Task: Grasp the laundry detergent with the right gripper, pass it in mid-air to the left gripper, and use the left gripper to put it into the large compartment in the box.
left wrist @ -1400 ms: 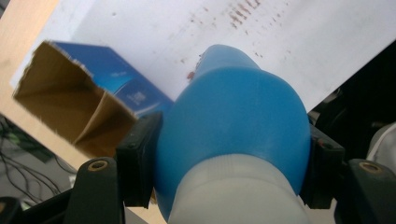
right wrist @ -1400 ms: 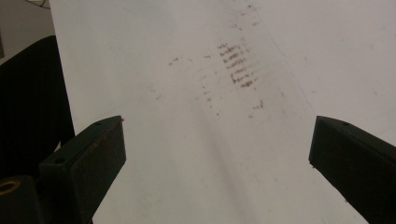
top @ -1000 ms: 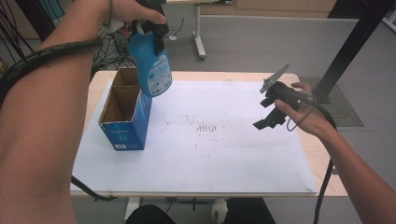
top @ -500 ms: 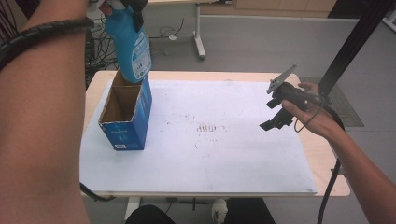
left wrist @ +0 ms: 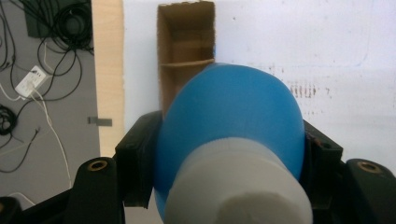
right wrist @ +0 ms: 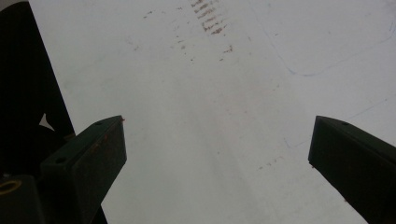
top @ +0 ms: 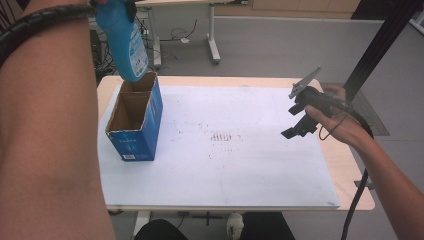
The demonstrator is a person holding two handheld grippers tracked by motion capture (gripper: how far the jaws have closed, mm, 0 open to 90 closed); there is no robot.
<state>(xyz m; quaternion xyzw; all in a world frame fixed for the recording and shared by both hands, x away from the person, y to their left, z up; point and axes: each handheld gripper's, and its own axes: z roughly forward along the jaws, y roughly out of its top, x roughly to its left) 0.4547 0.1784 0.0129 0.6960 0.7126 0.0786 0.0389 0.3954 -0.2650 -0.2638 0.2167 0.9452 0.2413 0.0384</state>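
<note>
Left gripper [left wrist: 229, 154] had its jaws pinched on a blue plastic bottle with a white cap [top: 123, 37], gripping it just below the cap end, one jaw either side of the shoulder. Bottle hung base-down and a little tilted, its rounded bottom just above the far compartment of an open blue cardboard box with a brown inner divider [top: 134, 120]. Not in the box: bottle base looked level with or slightly over the rim, hard to tell whether it touched. Box sat at the left end of a white sheet covering the light wooden table [top: 350, 172].

Right gripper [top: 300, 117] was held off to the right above the sheet, jaws spread wide, nothing between them, well apart from the box.

Judgement: the step was lowering the bottle into a compartment. To do it cleanly:
- centre the base over one cell first; in the left gripper view the bottle [left wrist: 229, 126] overlapped the divider [left wrist: 187, 64], so it probably needed a nudge toward one cell
- square the bottle up to vertical before descent, the tilt would catch the rim
- go straight down, slow; the box is light and unanchored, a sideways push would likely slide or tip it
- keep the pinch until the base is seated, then release
- the free right gripper could brace the box wall if it started to shift

Risk: base landing on the divider edge.
</note>
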